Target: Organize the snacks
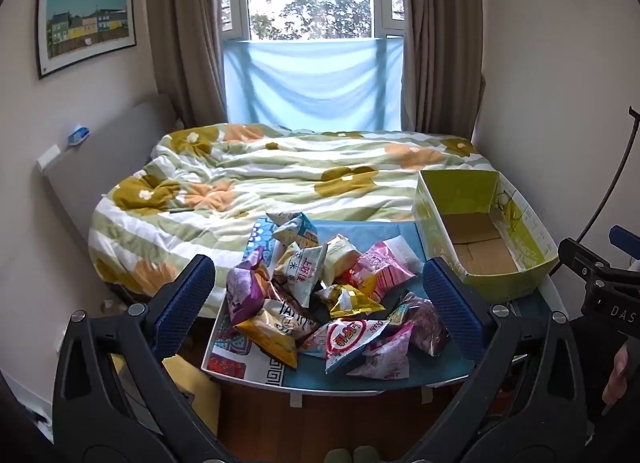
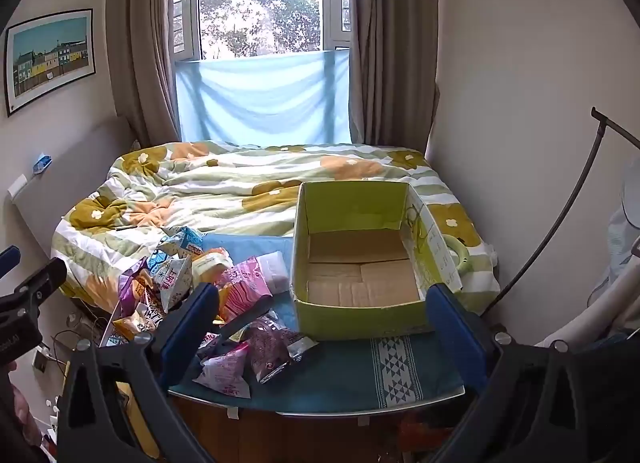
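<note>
A heap of snack packets (image 1: 320,295) lies on the left half of a small table with a teal cloth (image 1: 400,377); the same snack packets (image 2: 208,299) show at the left in the right wrist view. An empty green cardboard box (image 2: 360,263) stands on the table's right half, also seen as the green box (image 1: 480,239). My left gripper (image 1: 320,301) hovers open over the near side of the heap, nothing between its blue fingers (image 1: 184,303). My right gripper (image 2: 324,329) is open in front of the box, holding nothing.
A bed with a flowered duvet (image 1: 280,183) lies behind the table, below a window with curtains (image 1: 312,3). A dark curved stand (image 2: 560,223) rises at the right wall. A wooden floor (image 1: 340,423) shows below the table's near edge.
</note>
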A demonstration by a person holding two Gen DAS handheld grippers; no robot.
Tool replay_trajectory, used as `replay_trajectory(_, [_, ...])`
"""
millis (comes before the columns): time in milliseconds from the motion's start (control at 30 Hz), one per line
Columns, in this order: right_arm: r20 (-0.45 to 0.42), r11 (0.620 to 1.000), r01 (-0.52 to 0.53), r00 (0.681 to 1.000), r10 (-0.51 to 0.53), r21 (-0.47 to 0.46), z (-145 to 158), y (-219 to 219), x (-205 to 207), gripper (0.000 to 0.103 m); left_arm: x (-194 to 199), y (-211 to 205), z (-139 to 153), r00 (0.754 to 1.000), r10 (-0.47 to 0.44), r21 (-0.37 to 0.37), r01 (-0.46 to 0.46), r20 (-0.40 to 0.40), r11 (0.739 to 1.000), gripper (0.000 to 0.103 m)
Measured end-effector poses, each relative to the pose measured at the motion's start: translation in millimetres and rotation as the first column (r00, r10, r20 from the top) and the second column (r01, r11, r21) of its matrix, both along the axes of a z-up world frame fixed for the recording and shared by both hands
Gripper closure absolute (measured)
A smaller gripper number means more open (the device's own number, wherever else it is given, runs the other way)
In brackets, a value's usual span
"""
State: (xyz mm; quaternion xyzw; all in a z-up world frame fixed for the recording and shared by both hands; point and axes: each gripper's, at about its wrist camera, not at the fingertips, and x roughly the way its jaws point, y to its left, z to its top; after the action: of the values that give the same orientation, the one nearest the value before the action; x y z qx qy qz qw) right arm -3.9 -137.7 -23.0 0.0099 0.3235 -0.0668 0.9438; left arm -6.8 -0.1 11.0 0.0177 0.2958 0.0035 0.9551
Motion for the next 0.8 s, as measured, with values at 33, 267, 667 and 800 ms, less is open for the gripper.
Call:
replay_trajectory(33, [-0.001,1.000,-0.001,1.000,0.001,-0.001,0.0,0.0,0.7,0.000,0.3,0.7,0.5,1.000,0.001,-0.001,-0.001,-0.002,1.000,0.000])
replay_trajectory(267, [0.002,1.000,-0.018,1.000,0.018,-0.001,1.8,0.5,4.6,0.000,3.5,-2.1,-6.3,1.000,0.006,0.006,-0.005,-0.007,1.000,0.000])
replay_trajectory(667, [-0.004,1.000,-0.020,1.000,0.020,0.001,-3.3,1.2,10.6,0.000,8.0,-1.0,-8.1,1.000,0.010,0.014,-0.010,-0.014,1.000,0.000])
replay_trajectory(800, [-0.007,1.000,-0.014,1.000,0.014,0.006,-5.1,1.5,12.1,0.000,8.5,-1.2,-8.1,1.000,0.004,0.016,-0.004,-0.015,1.000,0.000])
